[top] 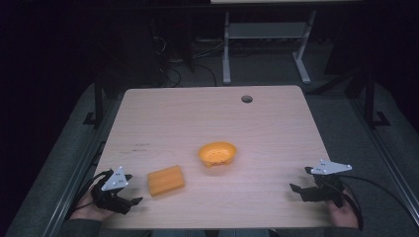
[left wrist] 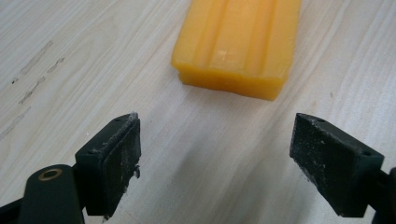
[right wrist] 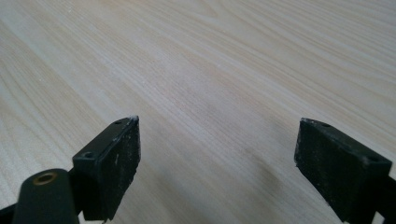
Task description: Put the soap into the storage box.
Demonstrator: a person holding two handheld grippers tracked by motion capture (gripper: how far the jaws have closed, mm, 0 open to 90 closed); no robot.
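A: Where is the block?

B: On the table, at 3 o'clock from the left gripper, whose jaws are spread. It should go straight and close on the long sides.

A: And the right gripper?

B: Spread too, holding nothing, at 4 o'clock from the bowl.

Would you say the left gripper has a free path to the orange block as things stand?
Probably yes: the left gripper is open, the orange block lies just ahead of its jaws, and bare table lies between them.

high: overhead, facing forward-down | gripper views: low, close | shared: table
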